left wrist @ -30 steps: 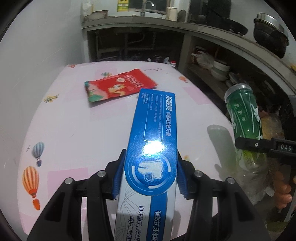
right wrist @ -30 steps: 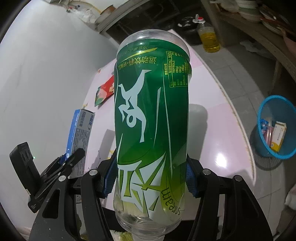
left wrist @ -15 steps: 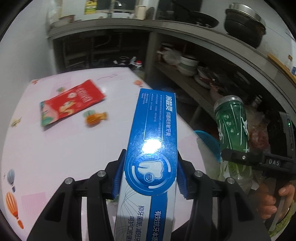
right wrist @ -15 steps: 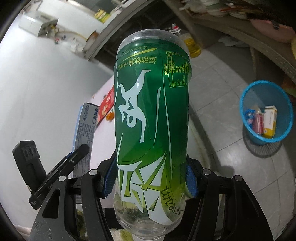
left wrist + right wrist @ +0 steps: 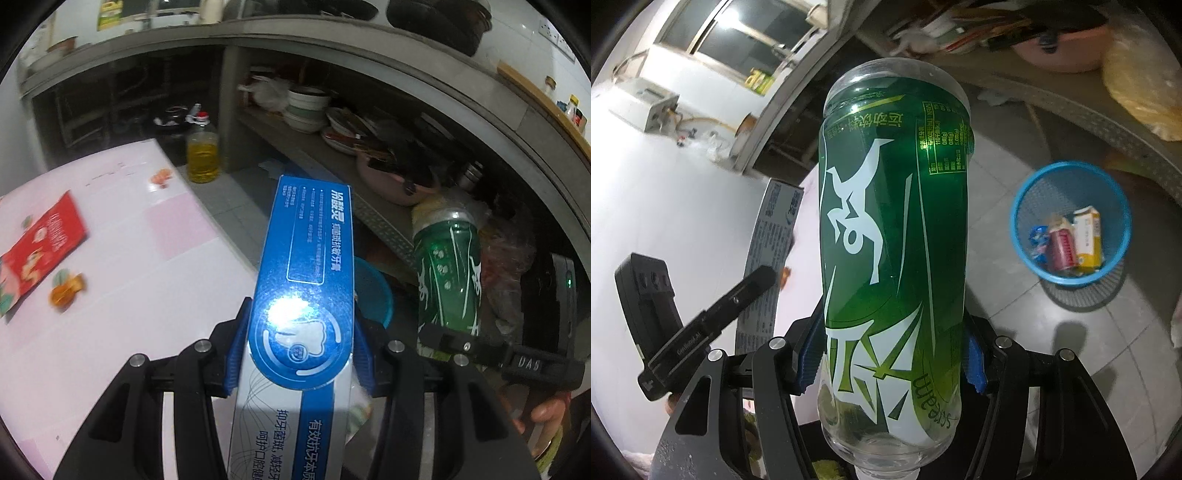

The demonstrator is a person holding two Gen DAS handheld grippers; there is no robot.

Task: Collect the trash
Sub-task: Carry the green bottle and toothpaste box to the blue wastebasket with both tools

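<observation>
My left gripper point(image 5: 299, 354) grips the box point(image 5: 306, 266), my right gripper point(image 5: 892, 363) the bottle point(image 5: 894, 236); I should drop both right over the bin point(image 5: 1027, 199)

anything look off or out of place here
The green bottle in the right gripper is held upside down, neck toward the camera. A red packet and an orange candy wrapper lie loose on the pink table.
</observation>
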